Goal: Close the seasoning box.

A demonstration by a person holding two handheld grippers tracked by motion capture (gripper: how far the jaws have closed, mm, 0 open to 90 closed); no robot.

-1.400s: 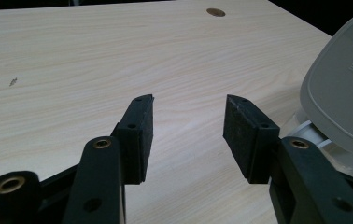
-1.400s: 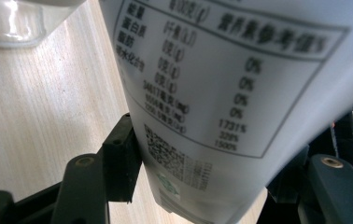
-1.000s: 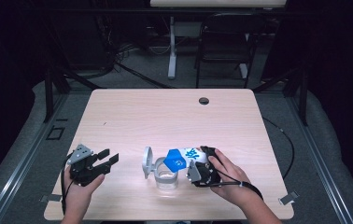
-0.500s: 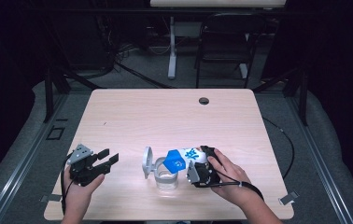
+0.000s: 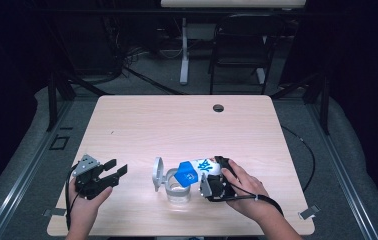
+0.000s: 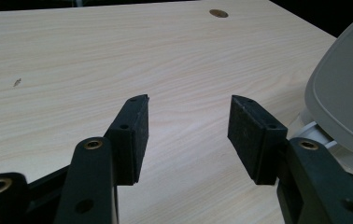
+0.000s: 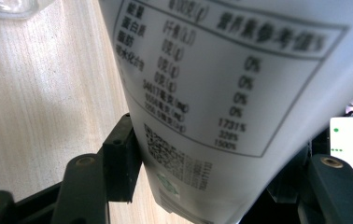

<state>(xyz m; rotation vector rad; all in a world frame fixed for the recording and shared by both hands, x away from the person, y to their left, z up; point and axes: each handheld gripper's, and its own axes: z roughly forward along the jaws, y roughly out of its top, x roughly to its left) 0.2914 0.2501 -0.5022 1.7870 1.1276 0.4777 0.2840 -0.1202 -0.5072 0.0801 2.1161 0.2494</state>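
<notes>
A pale wood-grain worktop [image 5: 187,130] fills the middle of the high view, with a small round cable hole [image 5: 218,108] near its far edge, grey carpet around it and a dark room with a chair [image 5: 239,45] at the upper centre of the frame. At the lower centre, the right tongs [image 5: 212,184] are clamped on a white and blue bottle [image 5: 197,169], which is tilted with its blue end over a clear glass container [image 5: 178,190] whose grey lid [image 5: 156,172] stands open on its left side. In the right gripper view the bottle [image 7: 221,93] shows a printed nutrition table with percentages such as 0%, 1731% and 1500%, plus a QR code; the other characters are too blurred to read. At the lower left of the high view, the left tongs [image 5: 111,172] stand open and hold nothing. The upper half of the worktop lies bare, while the container sits near the front edge.
</notes>
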